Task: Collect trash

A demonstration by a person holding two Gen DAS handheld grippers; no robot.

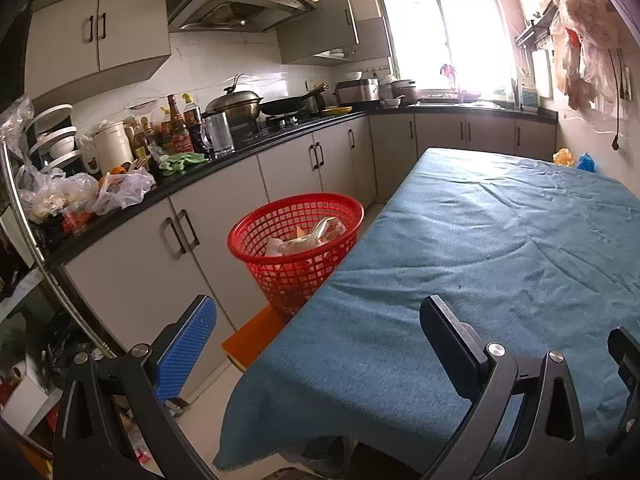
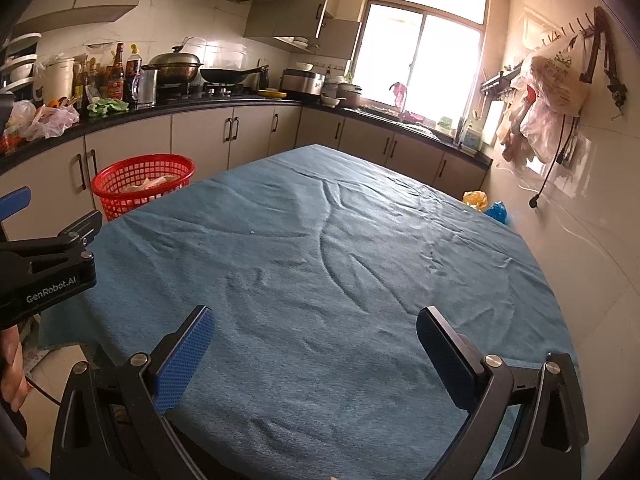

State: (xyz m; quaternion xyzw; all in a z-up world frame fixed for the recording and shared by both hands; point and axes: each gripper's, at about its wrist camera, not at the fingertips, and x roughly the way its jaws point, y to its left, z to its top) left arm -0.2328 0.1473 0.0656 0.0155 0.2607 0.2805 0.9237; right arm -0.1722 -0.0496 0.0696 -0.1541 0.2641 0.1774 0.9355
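A red plastic basket (image 1: pixel 296 248) stands on an orange stool beside the table's left edge, with crumpled wrappers and paper (image 1: pixel 308 236) inside it. The same basket (image 2: pixel 142 184) shows at the left of the right wrist view. My left gripper (image 1: pixel 316 320) is open over the table's near left corner, short of the basket, with nothing between its fingers. My right gripper (image 2: pixel 314 330) is open above the blue tablecloth (image 2: pixel 320 248), empty as well. The left gripper's body (image 2: pixel 48 264) appears at the left edge of the right wrist view.
The blue cloth (image 1: pixel 500 248) covers the whole table. A black kitchen counter (image 1: pixel 224 160) along the left holds bottles, pots and plastic bags (image 1: pixel 80 196). Yellow and blue bags (image 2: pixel 486 206) lie at the table's far right by the wall. Bags hang on the right wall (image 2: pixel 552 96).
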